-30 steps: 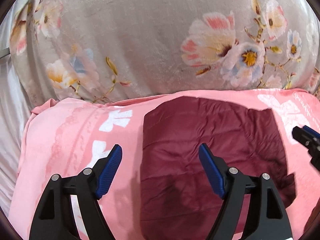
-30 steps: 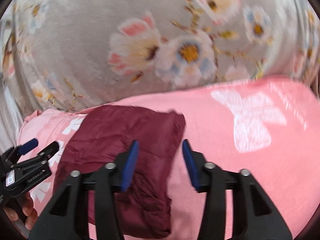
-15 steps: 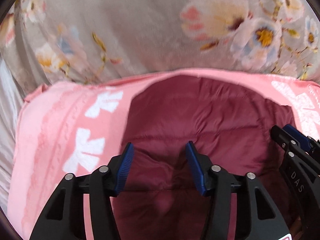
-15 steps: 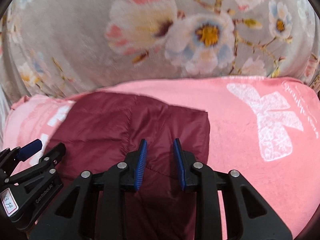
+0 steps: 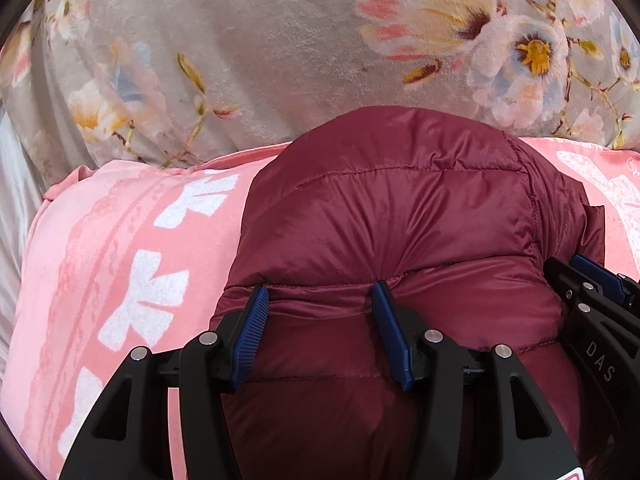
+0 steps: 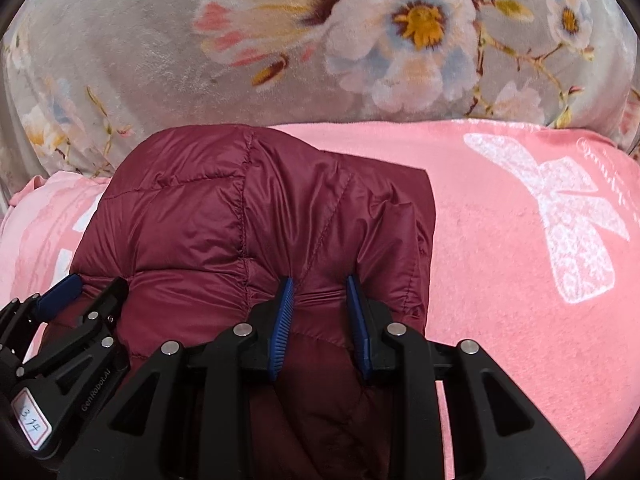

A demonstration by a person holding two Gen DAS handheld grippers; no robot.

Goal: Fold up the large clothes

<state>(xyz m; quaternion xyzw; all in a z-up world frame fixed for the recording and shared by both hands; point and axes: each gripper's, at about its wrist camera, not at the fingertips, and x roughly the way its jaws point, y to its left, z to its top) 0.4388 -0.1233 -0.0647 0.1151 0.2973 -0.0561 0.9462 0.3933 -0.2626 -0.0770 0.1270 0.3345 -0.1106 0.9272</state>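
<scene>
Maroon quilted jacket (image 5: pixel 400 216) lies bunched on a pink blanket (image 5: pixel 120 280), in front of a grey floral blanket (image 5: pixel 260 40). The left claw (image 5: pixel 320 304), whose jaws have just been closing, pinches a wide puffy fold, while the right claw (image 6: pixel 320 296), nearly closed, grips a narrower fold near the jacket's right edge.

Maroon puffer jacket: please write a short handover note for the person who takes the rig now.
Left claw: pads pressed into a bulge of the maroon puffer jacket; it closed in during the last second.
Right claw: pinching a fold nearer the jacket's right edge.
The jacket lies as a folded bundle on the pink blanket, floral blanket behind.
Left to do: finish the fold, flatten, release.
</scene>
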